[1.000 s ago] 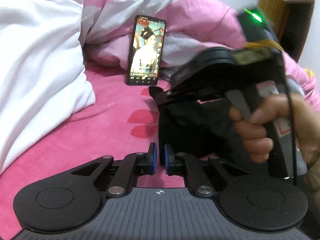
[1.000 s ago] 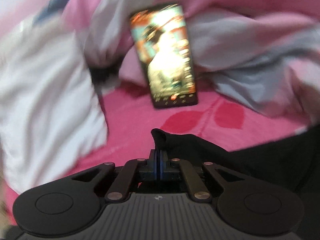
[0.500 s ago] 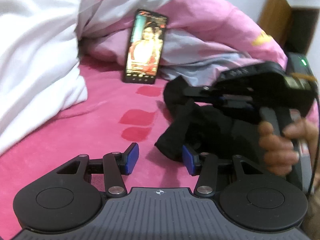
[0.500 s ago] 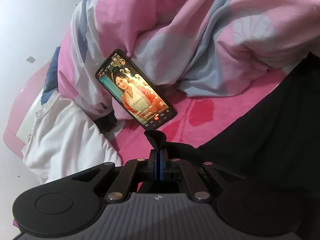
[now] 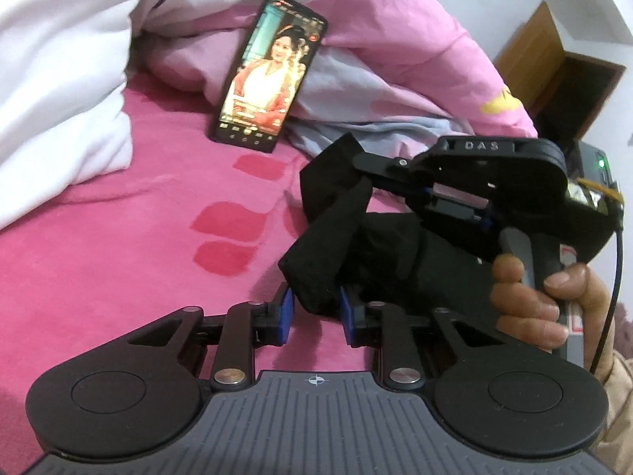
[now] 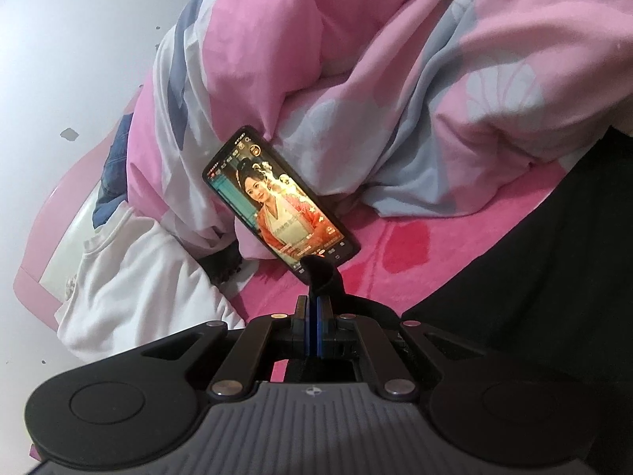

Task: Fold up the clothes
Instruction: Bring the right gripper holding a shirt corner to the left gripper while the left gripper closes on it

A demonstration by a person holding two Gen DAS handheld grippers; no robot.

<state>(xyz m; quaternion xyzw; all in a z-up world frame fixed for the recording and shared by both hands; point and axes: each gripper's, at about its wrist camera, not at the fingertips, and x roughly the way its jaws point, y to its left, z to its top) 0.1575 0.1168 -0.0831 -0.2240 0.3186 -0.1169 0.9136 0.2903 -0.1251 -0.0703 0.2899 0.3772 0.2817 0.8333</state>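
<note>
Left gripper (image 5: pixel 313 312) jaws, wider earlier, closing round black garment (image 5: pixel 332 237); right gripper (image 6: pixel 315 326) jaws clamp it.

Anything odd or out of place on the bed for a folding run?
Yes: a phone, screen lit with a video, leans propped against the pink quilt just beyond the black garment. A white garment also lies crumpled at the side. Nothing looks damaged or spilled.

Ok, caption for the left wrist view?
Left tongs closing around black garment that right tongs pinch above pink bedsheet.
</note>
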